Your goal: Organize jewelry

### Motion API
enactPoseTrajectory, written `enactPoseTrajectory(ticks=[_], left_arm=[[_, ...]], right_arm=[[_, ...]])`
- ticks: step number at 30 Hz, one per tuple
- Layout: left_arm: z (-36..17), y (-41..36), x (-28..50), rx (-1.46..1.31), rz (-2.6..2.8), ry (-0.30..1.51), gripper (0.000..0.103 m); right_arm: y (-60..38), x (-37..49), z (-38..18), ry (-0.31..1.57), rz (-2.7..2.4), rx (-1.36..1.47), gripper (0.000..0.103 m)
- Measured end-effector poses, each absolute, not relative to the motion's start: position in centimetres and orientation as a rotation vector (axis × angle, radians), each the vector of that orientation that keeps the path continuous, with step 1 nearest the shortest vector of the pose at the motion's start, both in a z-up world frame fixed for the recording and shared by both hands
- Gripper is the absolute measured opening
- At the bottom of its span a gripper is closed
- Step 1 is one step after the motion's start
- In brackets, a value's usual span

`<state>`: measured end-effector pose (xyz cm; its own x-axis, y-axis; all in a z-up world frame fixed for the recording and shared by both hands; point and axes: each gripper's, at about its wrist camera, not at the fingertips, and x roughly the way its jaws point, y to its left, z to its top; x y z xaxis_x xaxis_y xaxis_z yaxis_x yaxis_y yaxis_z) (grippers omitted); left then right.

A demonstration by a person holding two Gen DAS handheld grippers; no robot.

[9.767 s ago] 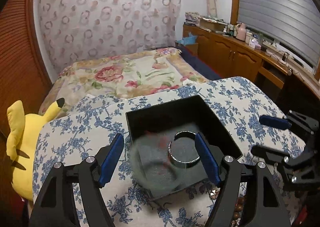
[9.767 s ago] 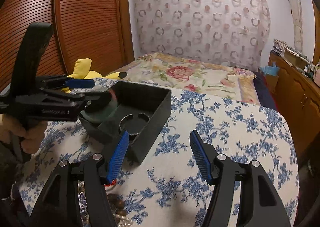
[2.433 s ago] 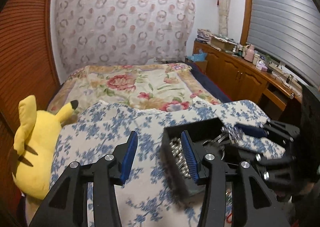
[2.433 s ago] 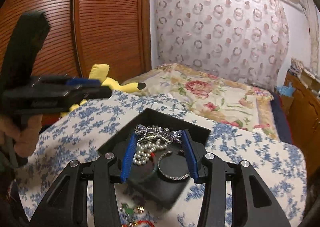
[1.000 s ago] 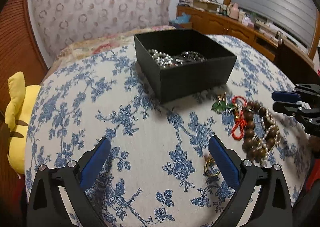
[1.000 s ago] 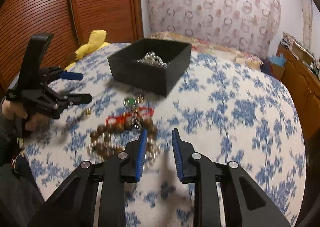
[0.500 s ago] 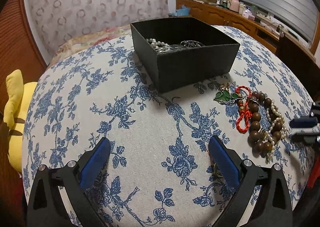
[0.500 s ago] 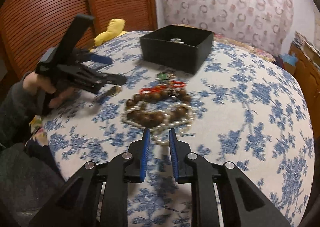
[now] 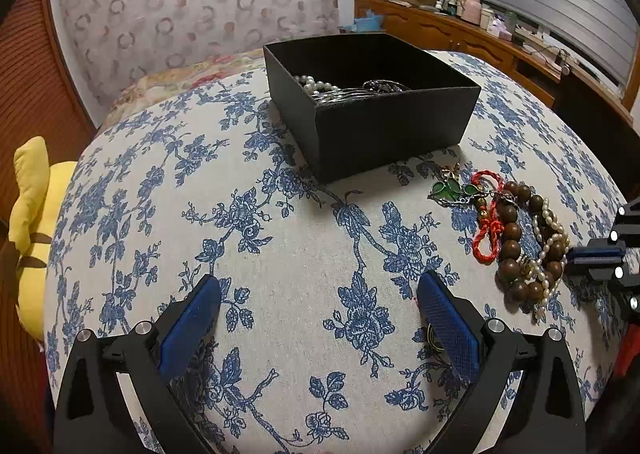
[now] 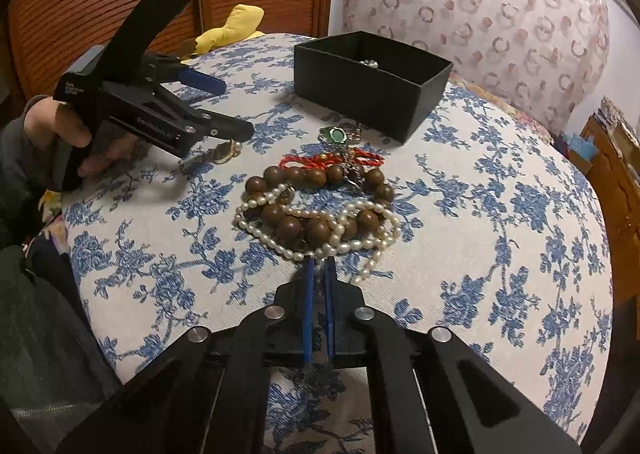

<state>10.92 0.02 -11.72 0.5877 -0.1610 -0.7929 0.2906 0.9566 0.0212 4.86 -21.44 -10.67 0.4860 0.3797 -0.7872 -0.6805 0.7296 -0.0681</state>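
A black box on the floral table holds pearls and silver pieces. In front of it lies a pile: a pearl necklace, a brown wooden bead bracelet, a red cord bracelet and a green pendant. My right gripper is shut with its tips at the pearl necklace's near edge; whether a strand is pinched is not clear. My left gripper is open and empty, with a gold ring by its right finger.
A yellow plush toy sits off the table's left edge. A bed with a floral cover lies behind the table. A wooden sideboard runs along the right wall. The table edge curves close at the front.
My right gripper has closed from a narrow gap to shut and moved forward to the pearl necklace's edge. My left gripper has stayed open and held almost still.
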Motion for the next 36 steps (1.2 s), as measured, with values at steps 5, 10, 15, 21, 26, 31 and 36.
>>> enactPoseTrajectory(ticks=[5,10,15,21,26,31,36], left_arm=[[-11.5,0.3,9.9,0.135,-0.268,0.896,0.095],[-10.8,-0.2,8.1,0.11,-0.312,0.867,0.095],[-10.0,-1.3,6.6,0.108,-0.349,0.837,0.086],[-10.4,-2.9,6.5,0.135,-0.379,0.85,0.066],[-11.1,-3.8,6.2,0.146,-0.399,0.863,0.052],[-11.1,-4.0,6.2,0.158,-0.395,0.853,0.029],[-11.0,-4.2,5.8,0.162,-0.402,0.841,0.018]], right_arm=[[-24.1,5.7,-9.3,0.783,0.59,-0.311,0.006],[-26.1,6.3,-6.9,0.713,0.537,-0.256,0.006],[-26.7,6.8,-5.4,0.669,0.5,-0.248,0.006],[-26.5,6.9,-4.0,0.62,0.491,-0.249,0.006],[-26.4,7.1,-2.5,0.582,0.489,-0.244,0.006],[-26.0,7.2,-1.3,0.552,0.49,-0.248,0.006],[-25.8,7.0,0.0,0.523,0.492,-0.256,0.006]])
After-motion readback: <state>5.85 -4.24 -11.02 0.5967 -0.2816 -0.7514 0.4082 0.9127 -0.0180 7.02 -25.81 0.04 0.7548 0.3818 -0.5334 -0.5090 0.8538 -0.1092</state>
